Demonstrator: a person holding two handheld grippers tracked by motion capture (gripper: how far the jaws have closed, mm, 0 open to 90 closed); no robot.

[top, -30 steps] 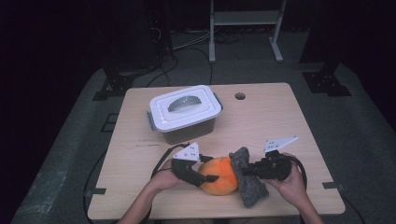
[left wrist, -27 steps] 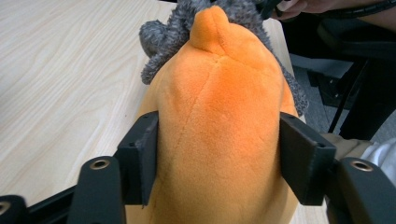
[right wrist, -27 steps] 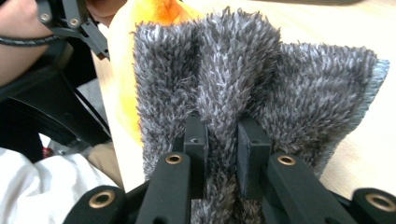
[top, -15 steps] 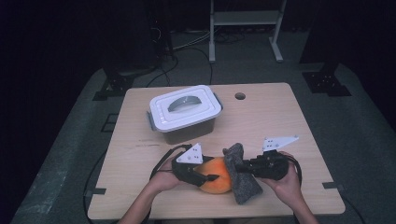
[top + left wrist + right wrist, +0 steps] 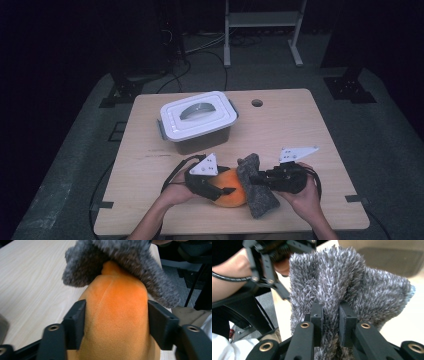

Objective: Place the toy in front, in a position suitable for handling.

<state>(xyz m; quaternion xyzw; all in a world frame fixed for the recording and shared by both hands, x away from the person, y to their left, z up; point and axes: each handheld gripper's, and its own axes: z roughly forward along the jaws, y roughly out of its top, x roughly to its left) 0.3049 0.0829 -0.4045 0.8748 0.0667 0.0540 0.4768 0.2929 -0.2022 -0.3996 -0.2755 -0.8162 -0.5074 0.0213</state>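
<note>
An orange plush ball (image 5: 231, 194) lies near the table's front edge. My left gripper (image 5: 223, 183) grips it from the left, and its pads (image 5: 76, 322) press into both sides of the ball (image 5: 117, 295). These jaws have just been opening a little, with the ball still between them. A grey fuzzy cloth (image 5: 258, 195) drapes over the ball's right side. My right gripper (image 5: 253, 179) is shut on a fold of that cloth (image 5: 352, 282), pinching it between its pads (image 5: 317, 315). The cloth (image 5: 120, 257) covers the ball's far end.
A white lidded plastic box (image 5: 197, 120) stands at the back left of the wooden table (image 5: 300, 125). A round hole (image 5: 257, 103) is in the tabletop near the far edge. The person's other hand with the left gripper (image 5: 269, 262) shows in the right gripper view.
The left gripper has settled slightly nearer the front edge on the ball. The right gripper and the cloth stay about where they were.
</note>
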